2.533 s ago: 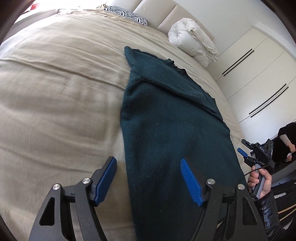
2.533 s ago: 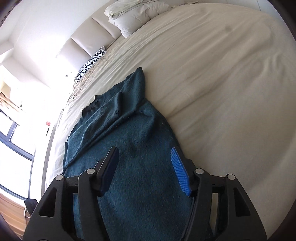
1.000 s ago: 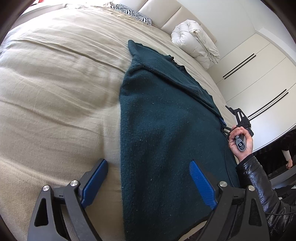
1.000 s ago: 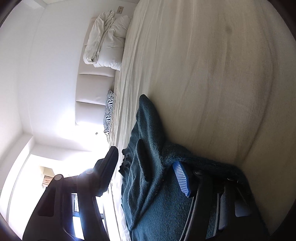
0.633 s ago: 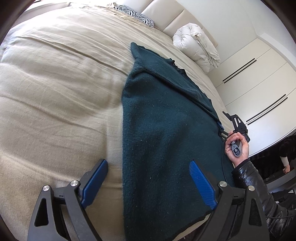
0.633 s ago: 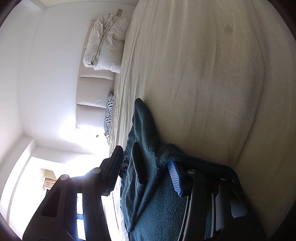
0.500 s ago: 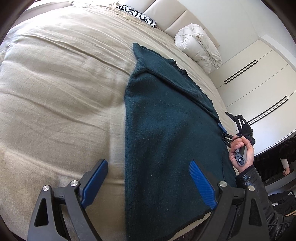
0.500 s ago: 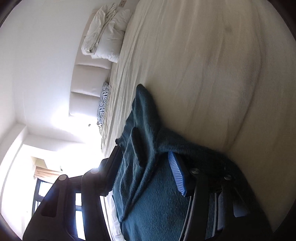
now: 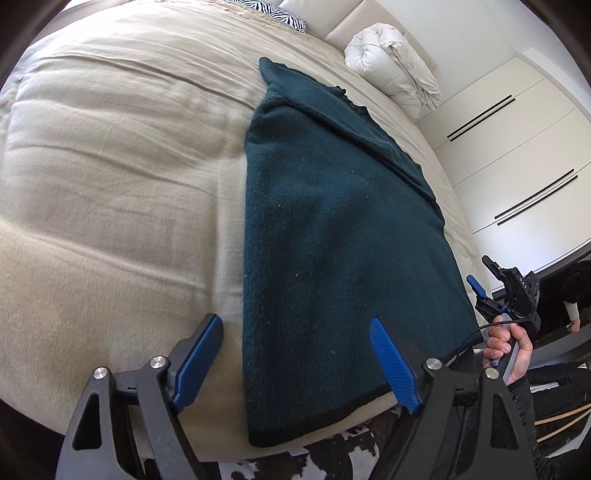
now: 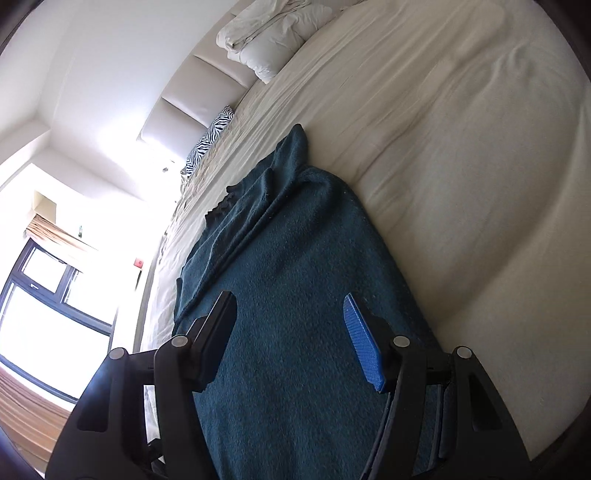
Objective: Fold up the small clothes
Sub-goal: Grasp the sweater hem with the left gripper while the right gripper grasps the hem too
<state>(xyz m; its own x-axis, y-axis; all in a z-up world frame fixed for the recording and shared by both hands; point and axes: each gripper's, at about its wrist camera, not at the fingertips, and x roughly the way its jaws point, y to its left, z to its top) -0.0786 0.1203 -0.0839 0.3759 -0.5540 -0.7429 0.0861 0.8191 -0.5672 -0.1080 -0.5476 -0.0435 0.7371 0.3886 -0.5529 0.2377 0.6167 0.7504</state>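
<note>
A dark teal knit garment (image 9: pixel 332 229) lies flat on the beige bed (image 9: pixel 110 166), folded lengthwise, its hem at the near edge. My left gripper (image 9: pixel 295 354) is open above the hem's left corner and holds nothing. My right gripper (image 10: pixel 288 332) is open just above the garment (image 10: pixel 295 295) and holds nothing. It also shows in the left wrist view (image 9: pixel 491 284), held in a hand off the garment's right edge.
A white rolled duvet (image 9: pixel 391 70) and a zebra pillow (image 9: pixel 280 14) lie at the headboard. White wardrobe doors (image 9: pixel 517 155) stand to the right. A black and white patterned cover (image 9: pixel 332 454) hangs below the bed's near edge. A window (image 10: pixel 44 295) is at the left.
My right gripper has let go of the garment's right edge, opened and drawn back towards the near corner. The garment now lies flat. My left gripper stays open and hardly moved.
</note>
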